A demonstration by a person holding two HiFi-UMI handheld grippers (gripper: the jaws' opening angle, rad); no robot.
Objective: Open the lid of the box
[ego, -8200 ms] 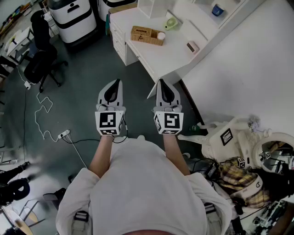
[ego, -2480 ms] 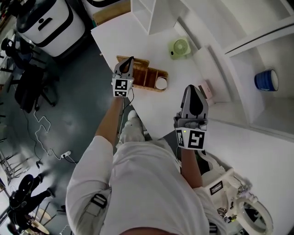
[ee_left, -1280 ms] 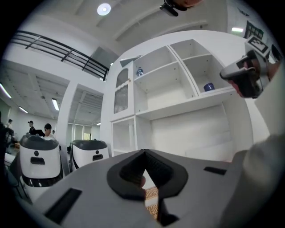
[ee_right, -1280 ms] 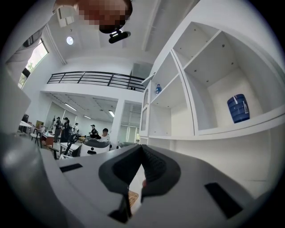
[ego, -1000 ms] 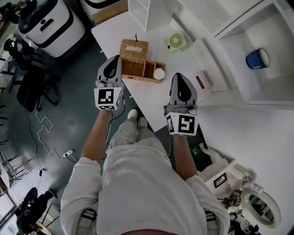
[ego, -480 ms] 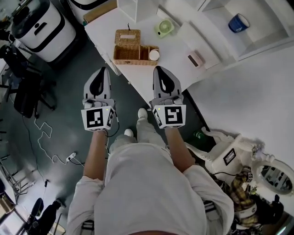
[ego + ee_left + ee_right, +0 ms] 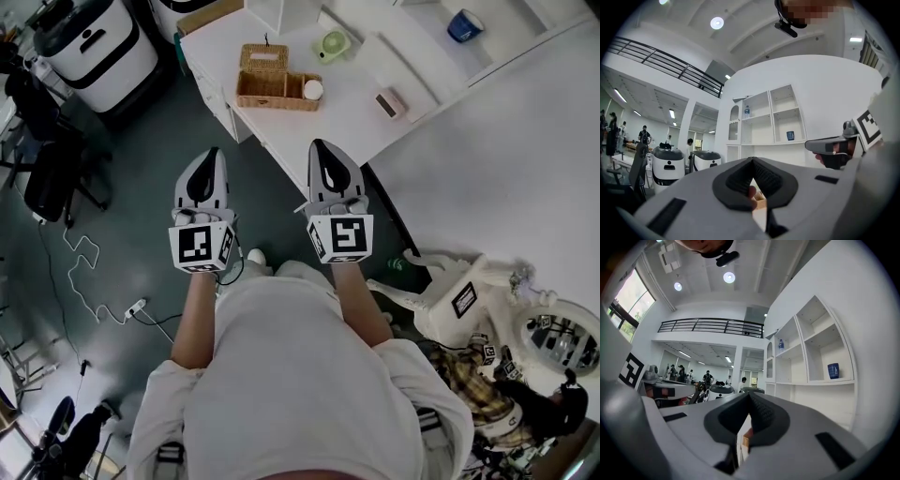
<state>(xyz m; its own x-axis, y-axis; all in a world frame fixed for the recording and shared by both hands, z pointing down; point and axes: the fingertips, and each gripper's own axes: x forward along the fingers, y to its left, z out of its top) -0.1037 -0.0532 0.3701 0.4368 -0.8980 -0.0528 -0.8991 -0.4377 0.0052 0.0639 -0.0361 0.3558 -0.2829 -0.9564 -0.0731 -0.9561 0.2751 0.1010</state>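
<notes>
Now left claw (image 7: 211, 153), right claw (image 7: 318, 145) both shut; one box (image 7: 267, 91)

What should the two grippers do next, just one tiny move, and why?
Probably just lower the left hand-held gripper and the right hand-held gripper and stop. The wicker box on the white desk already seems to have its lid tipped up behind it. Both grippers are shut, empty and well short of the desk, so nothing looks left to open.
</notes>
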